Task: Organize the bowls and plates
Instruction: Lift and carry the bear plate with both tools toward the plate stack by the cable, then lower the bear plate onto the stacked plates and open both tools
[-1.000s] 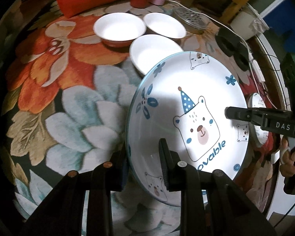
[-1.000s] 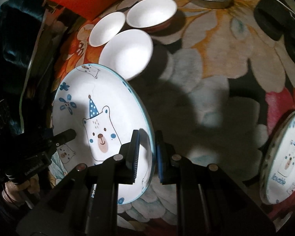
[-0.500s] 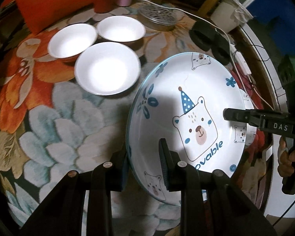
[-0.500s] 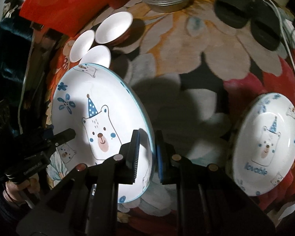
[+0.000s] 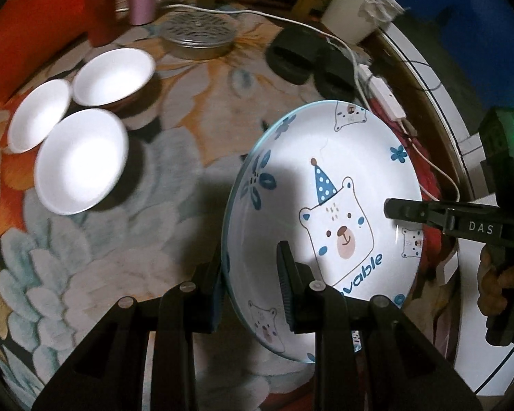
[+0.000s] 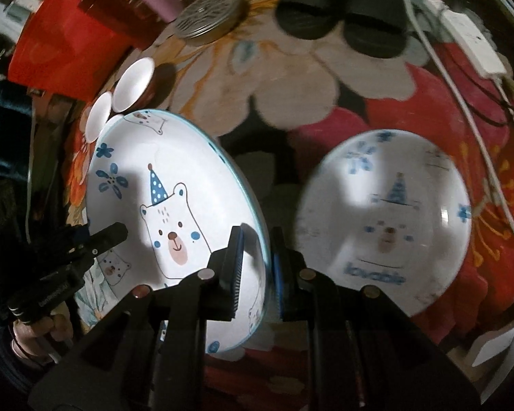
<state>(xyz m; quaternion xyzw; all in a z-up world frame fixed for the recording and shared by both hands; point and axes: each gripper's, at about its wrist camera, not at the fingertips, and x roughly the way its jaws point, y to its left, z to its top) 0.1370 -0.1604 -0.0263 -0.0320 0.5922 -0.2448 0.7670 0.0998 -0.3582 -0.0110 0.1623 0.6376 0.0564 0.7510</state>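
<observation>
Both grippers have hold of the same bear plate, one on each side of its rim: the left gripper is closed down on the near edge, one jaw behind the plate and one on its face, and the right gripper pinches the opposite edge in the same way, its jaws nearly together with only the rim between them. The plate hangs tilted, clear of the flowered tablecloth, and just beside it lies a second bear plate flat on the cloth (blurred, but plainly the same pattern). I'd judge that is where the carried one is headed, to be set on top. Well off to the far side three white bowls sit close together, side by side and not yet nested. So, by my reckoning, little is finished: the plates are about to become a stack, and the bowls have yet to be gathered into one another.
</observation>
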